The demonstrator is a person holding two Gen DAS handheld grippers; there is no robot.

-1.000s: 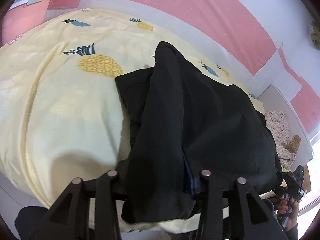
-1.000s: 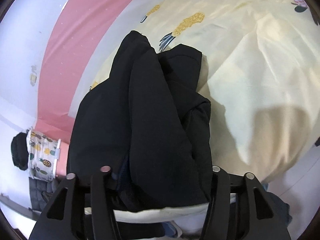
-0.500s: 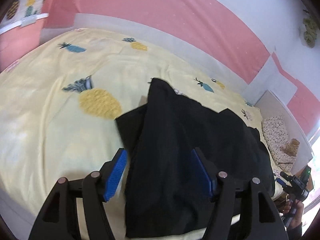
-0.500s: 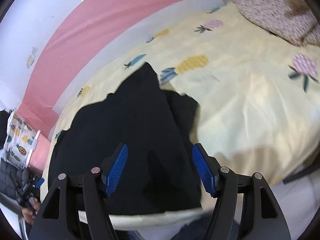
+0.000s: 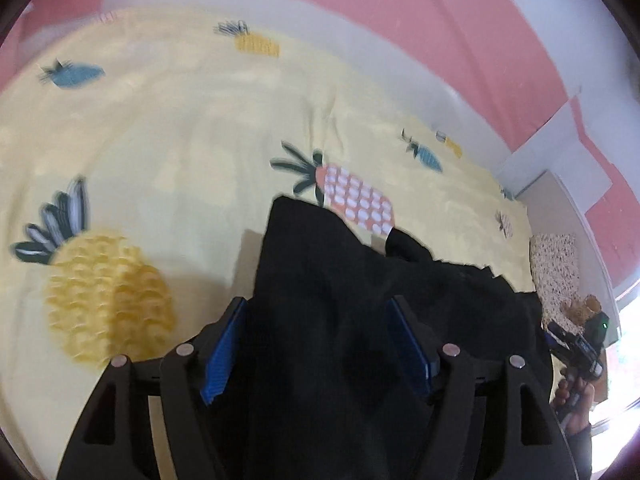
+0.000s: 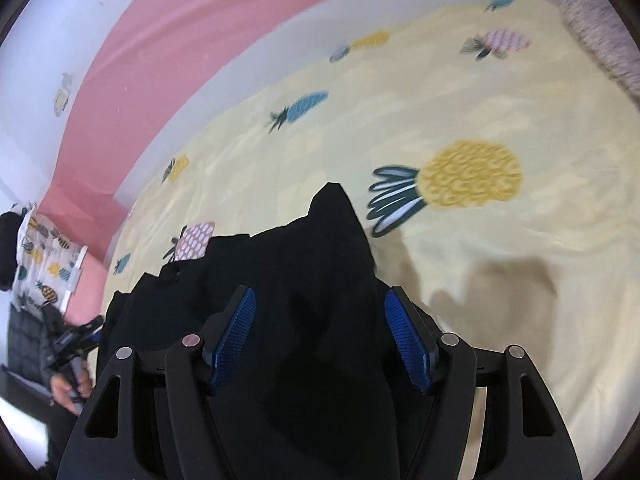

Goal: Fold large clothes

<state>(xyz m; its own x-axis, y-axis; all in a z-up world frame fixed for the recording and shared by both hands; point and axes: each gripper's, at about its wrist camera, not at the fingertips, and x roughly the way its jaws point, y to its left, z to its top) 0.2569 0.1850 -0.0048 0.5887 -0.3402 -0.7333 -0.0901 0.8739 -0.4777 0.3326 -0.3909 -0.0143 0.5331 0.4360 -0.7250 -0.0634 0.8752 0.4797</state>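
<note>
A black garment lies folded on the yellow pineapple-print bedsheet. My left gripper hovers over its near part. The jaws are opening, and their blue pads stand clear of the cloth on both sides. In the right wrist view the same garment runs under my right gripper, which is open with its pads apart from the fabric. Each view also catches the other gripper in a hand: the right gripper and the left gripper.
The bedsheet spreads wide beyond the garment. A speckled pillow and a small plush toy sit at the bed's end. A pink and white wall runs along the far side. Patterned fabric hangs at the left.
Both grippers had the black garment bunched between their jaws; the jaws have spread and let it go. It now lies flatter on the bed, and both views have swept across the sheet.
</note>
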